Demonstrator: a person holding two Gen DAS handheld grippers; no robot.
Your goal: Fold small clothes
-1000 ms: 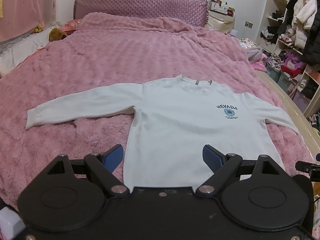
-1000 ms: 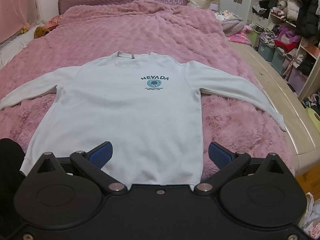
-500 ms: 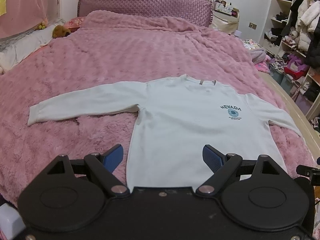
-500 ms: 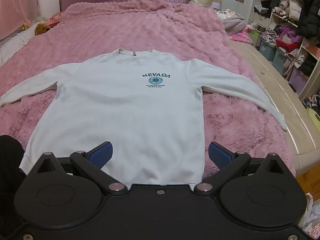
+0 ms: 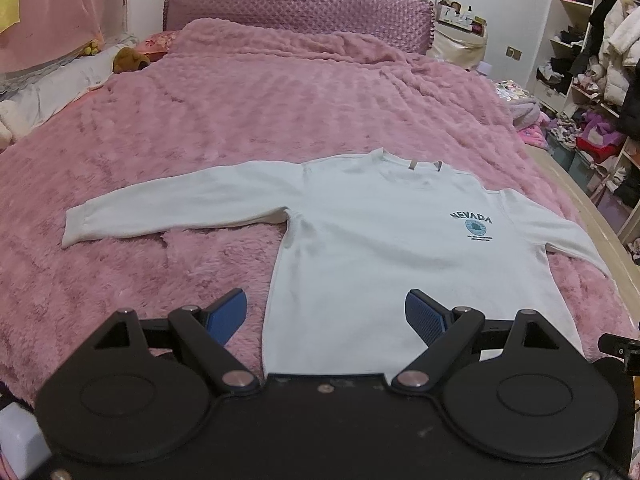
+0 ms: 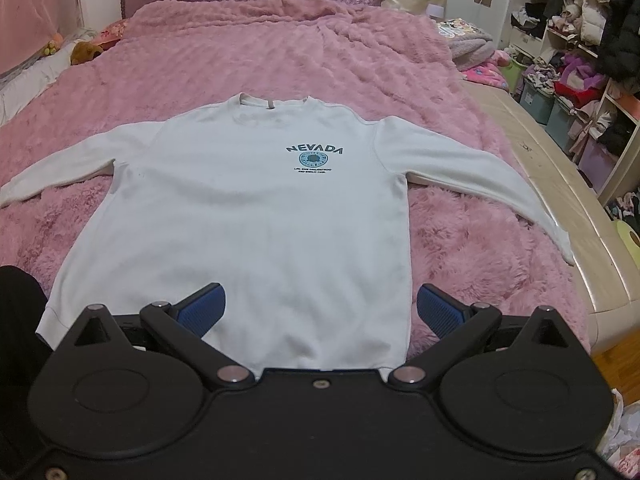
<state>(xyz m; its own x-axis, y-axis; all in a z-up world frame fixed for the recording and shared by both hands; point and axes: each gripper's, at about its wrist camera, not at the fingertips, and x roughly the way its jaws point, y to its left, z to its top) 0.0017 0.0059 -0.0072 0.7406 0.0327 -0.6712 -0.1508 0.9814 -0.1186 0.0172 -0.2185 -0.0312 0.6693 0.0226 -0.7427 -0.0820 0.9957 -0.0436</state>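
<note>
**Sweatshirt flat ahead of us, hem nearest both claws**

We see the white sweatshirt (image 6: 256, 216) spread face up on the pink bed cover (image 5: 248, 104), collar toward the headboard, hem toward us, so its long axis runs straight away from the claws. Both sleeves reach out sideways. The left sleeve (image 5: 176, 212) lies ahead and left of our left claw (image 5: 326, 314), which hangs over the hem's left corner; the right sleeve (image 6: 472, 172) stretches toward the bed's edge, ahead and right of our right claw (image 6: 320, 308), which hangs over the hem's right corner. Both claws gape wide and hold nothing. We judge each sleeve belongs to the claw on its own side.
</note>
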